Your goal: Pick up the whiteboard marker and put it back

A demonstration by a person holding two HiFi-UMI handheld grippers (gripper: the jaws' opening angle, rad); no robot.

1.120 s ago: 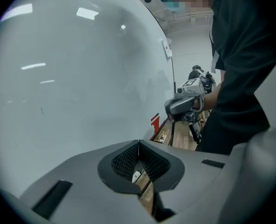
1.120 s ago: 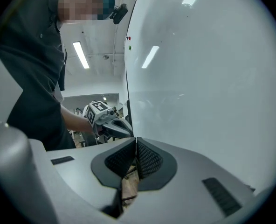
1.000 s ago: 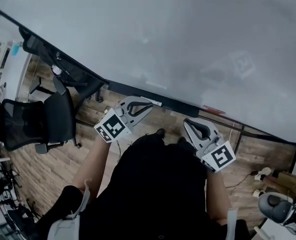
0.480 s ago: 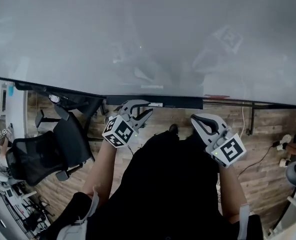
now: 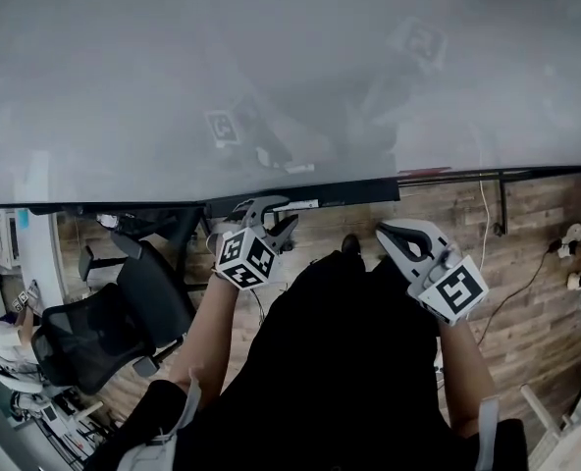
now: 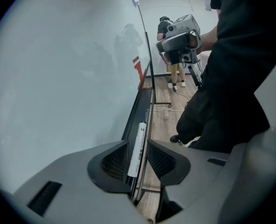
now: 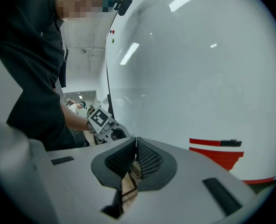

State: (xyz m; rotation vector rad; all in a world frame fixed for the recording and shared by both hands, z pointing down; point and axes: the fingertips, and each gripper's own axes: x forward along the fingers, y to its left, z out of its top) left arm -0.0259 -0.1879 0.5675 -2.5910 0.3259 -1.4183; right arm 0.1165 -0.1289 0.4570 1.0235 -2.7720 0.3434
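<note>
The white whiteboard marker (image 6: 138, 147) lies along the dark tray (image 6: 141, 101) under the whiteboard (image 5: 290, 67). My left gripper (image 6: 138, 158) points down over it, a jaw on each side of the barrel. Its jaws have just been opening, and the pads (image 6: 115, 161) stand off the marker. In the head view the marker (image 5: 305, 205) shows as a white stub just past the left gripper (image 5: 273, 218). To the right my right gripper (image 5: 385, 234) hangs in front of the board, away from the tray. Its jaws (image 7: 135, 149) are shut with nothing between them.
A black office chair (image 5: 104, 322) stands on the wooden floor at the left. Cables (image 5: 526, 273) trail over the floor at the right. A red item (image 5: 423, 173) sits at the board's lower edge. My dark-clothed body fills the lower middle.
The left gripper has sunk toward the tray and its jaws have spread apart around the marker. The head view has swung, so the board's edge now runs level. The right gripper dropped slightly.
</note>
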